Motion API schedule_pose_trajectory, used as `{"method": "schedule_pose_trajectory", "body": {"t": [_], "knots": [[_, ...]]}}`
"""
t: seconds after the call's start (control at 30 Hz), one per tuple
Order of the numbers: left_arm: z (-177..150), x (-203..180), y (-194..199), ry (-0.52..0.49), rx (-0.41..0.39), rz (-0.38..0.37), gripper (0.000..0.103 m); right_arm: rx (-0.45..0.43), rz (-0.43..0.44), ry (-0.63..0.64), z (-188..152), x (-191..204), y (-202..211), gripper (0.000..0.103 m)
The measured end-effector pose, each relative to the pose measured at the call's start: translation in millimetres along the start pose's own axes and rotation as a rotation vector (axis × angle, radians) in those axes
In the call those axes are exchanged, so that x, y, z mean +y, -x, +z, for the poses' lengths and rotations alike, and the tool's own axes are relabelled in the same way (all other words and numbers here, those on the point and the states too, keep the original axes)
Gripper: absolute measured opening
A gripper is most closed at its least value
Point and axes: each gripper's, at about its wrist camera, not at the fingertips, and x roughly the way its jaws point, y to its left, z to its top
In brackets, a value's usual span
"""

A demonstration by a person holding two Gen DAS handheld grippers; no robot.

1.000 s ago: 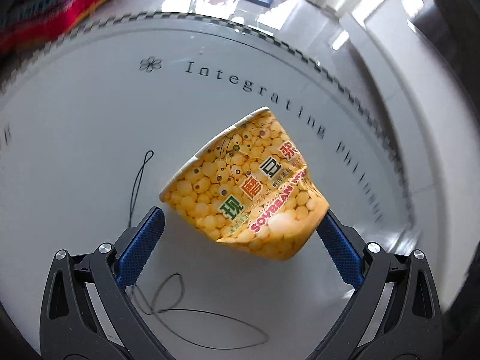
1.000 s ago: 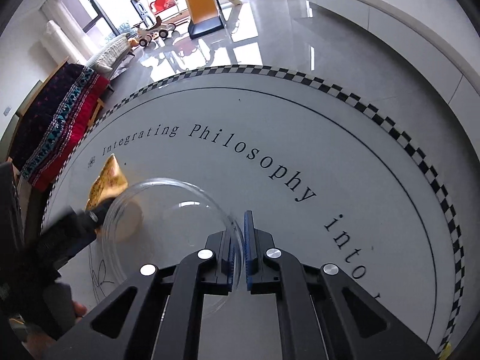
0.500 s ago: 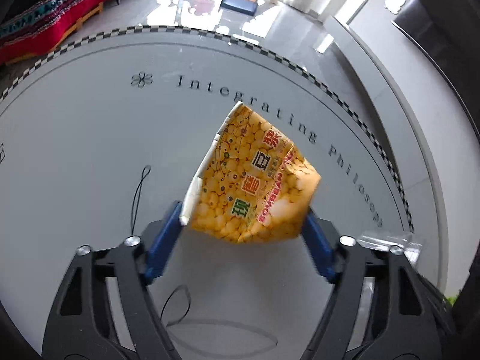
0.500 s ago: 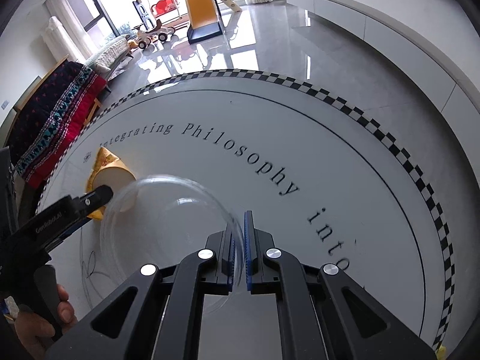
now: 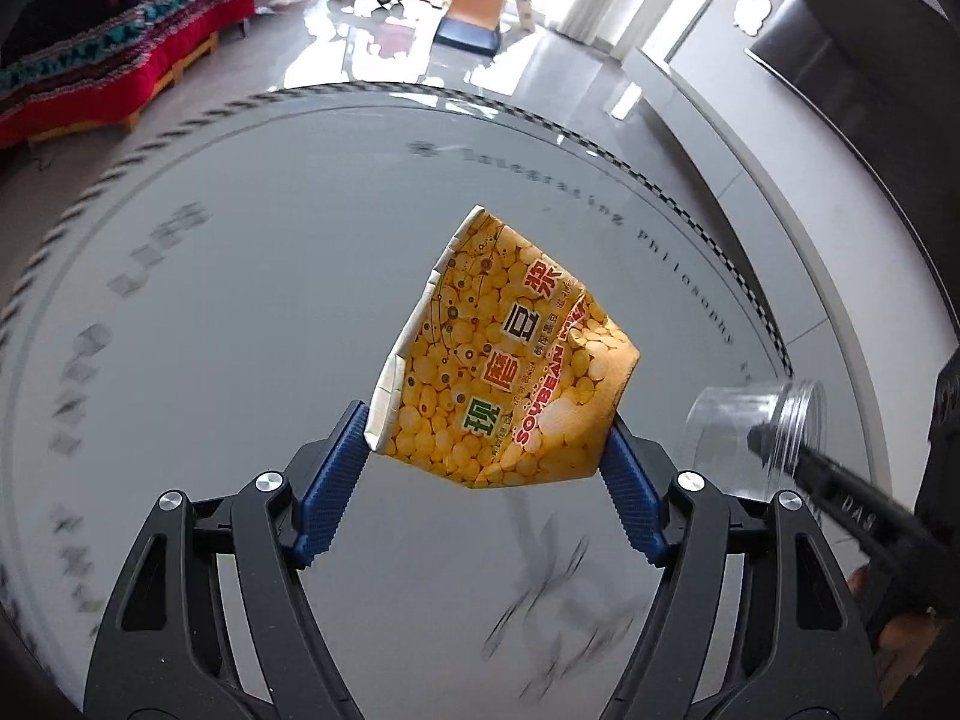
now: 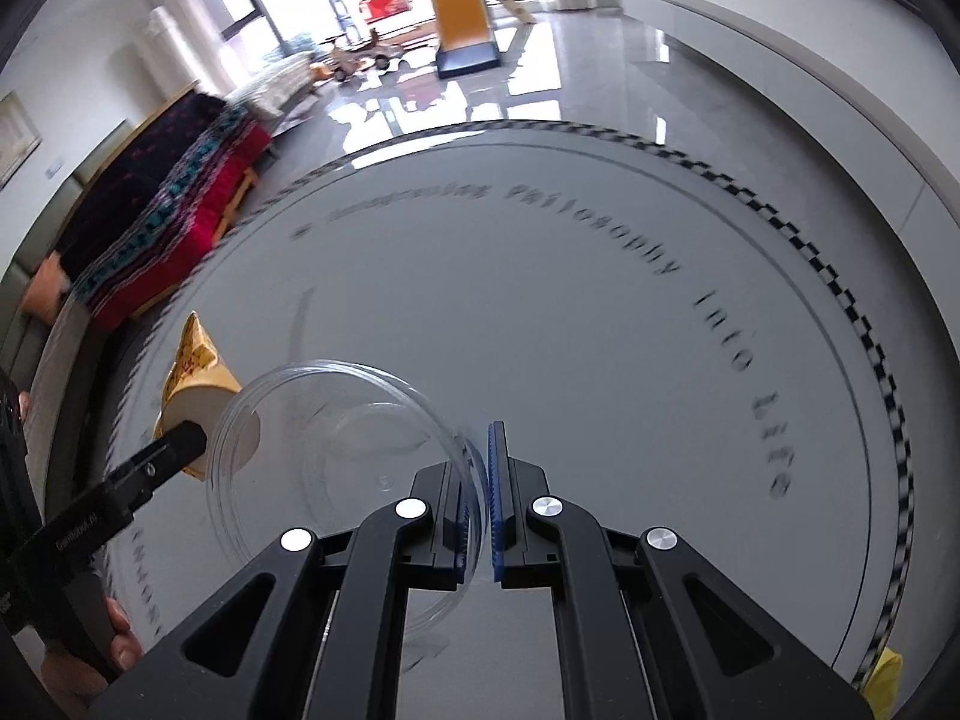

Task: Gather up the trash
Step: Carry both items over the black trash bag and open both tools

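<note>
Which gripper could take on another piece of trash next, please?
Neither, probably: the left gripper is shut on the crushed paper cup, and the right gripper pinches the clear plastic cup by its wall.

Left gripper (image 5: 483, 450): black plastic frame with triangular cut-outs in each arm, round silver screw heads at the joints, two fingers faced with ribbed blue pads (image 5: 333, 480). Right gripper (image 6: 480, 492): same black frame, same cut-outs, four silver screw heads in a row, thin blue ribbed pads (image 6: 497, 498) on the inner faces. Small white lettering on the black side of each tool, too blurred to read in full. Bare skin of fingers around the left handle (image 6: 117, 639), light in tone.
</note>
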Motion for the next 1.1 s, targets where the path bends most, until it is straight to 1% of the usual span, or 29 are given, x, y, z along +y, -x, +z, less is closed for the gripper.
{"method": "schedule_pose_trajectory", "body": {"t": [0.17, 0.27, 0.33, 0.47, 0.6, 0.73, 0.83, 0.93, 0.97, 1.1], "knots": [[-45.7, 46.3, 65.5, 0.011, -0.052, 0.041, 0.072, 0.008, 0.043, 0.083, -38.0, 54.9, 28.0, 0.006], [-66.4, 67.8, 92.7, 0.025, -0.074, 0.065, 0.072, 0.013, 0.07, 0.138, -60.7, 89.7, 41.3, 0.006], [-84.3, 90.1, 116.1, 0.042, -0.091, 0.079, 0.072, 0.018, 0.089, 0.175, -76.3, 113.6, 49.0, 0.006], [-115.2, 126.0, 154.1, 0.069, -0.12, 0.111, 0.072, 0.034, 0.139, 0.27, -114.9, 164.4, 66.4, 0.006], [-159.6, 168.0, 191.8, 0.126, -0.142, 0.137, 0.072, 0.055, 0.18, 0.348, -151.6, 207.0, 77.2, 0.006], [-209.0, 211.6, 224.1, 0.194, -0.16, 0.185, 0.072, 0.086, 0.223, 0.451, -195.1, 253.8, 85.0, 0.006], [-244.0, 239.0, 243.2, 0.246, -0.168, 0.22, 0.072, 0.113, 0.252, 0.509, -223.0, 281.1, 87.6, 0.006], [-278.1, 266.0, 261.3, 0.307, -0.174, 0.257, 0.072, 0.147, 0.28, 0.59, -258.5, 314.0, 89.7, 0.006], [-288.6, 274.8, 266.5, 0.33, -0.176, 0.266, 0.072, 0.155, 0.285, 0.61, -264.8, 321.8, 89.5, 0.006], [-323.9, 303.1, 286.2, 0.401, -0.188, 0.312, 0.072, 0.195, 0.316, 0.701, -301.7, 356.4, 88.0, 0.006]]}}
